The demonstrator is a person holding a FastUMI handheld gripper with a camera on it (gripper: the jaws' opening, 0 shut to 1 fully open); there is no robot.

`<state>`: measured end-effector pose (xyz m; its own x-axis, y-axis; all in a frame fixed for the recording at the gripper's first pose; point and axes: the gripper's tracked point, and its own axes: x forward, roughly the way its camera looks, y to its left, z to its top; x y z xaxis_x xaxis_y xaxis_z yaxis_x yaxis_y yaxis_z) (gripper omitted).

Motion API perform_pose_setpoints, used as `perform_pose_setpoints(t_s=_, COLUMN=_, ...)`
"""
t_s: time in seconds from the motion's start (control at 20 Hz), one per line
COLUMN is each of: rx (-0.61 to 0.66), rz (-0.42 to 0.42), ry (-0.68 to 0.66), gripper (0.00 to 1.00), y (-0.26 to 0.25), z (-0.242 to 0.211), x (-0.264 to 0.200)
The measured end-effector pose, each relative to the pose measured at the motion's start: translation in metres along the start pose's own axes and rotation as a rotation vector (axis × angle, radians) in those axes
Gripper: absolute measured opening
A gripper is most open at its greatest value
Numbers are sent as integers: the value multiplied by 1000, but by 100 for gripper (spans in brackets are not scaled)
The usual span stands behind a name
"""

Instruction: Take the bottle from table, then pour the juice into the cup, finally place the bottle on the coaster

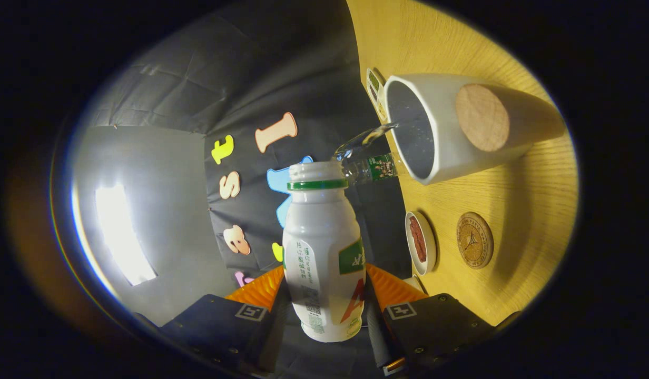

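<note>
1. The bottle [324, 252] is sitting in the lower centre of the frame, clamped between the two fingers of the tool [324, 310], which are pressing on its lower body from either side, so the tool is closed on it.
2. The bottle's long axis is running from the fingers toward its open, capless mouth with the green ring, and that mouth is lying just short of and below the cup's rim.
3. The cup [435, 131], a white one with a round wooden disc on its side, is showing in the upper right of the frame with its opening facing the bottle; its inside is looking dark, and I cannot tell how full it is.
4. A clear stream of liquid [364, 139] is appearing to arc toward the rim of the cup, so I am judging the pour to be under way.
5. The coaster [474, 240], a round cork one, is lying on the wooden worktop [514, 200] at the lower right, just beside a small white dish [420, 243] holding something red; the bottle is not yet on the coaster.
</note>
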<state>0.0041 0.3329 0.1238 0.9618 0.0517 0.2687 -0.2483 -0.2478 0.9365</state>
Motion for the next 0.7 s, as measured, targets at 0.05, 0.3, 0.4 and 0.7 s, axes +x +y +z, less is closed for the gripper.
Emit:
perform_pose_setpoints(t_s=0.05, rx=3, rz=2, ry=0, gripper=67, y=0, z=0, x=1)
perform_pose_setpoints(t_s=0.3, rx=14, rz=4, ry=3, gripper=67, y=1, z=-4, x=0)
perform_pose_setpoints(t_s=0.4, rx=19, rz=6, ry=3, gripper=67, y=2, z=-4, x=-1)
perform_pose_setpoints(t_s=0.7, rx=30, rz=10, ry=5, gripper=67, y=4, z=-6, x=-1)
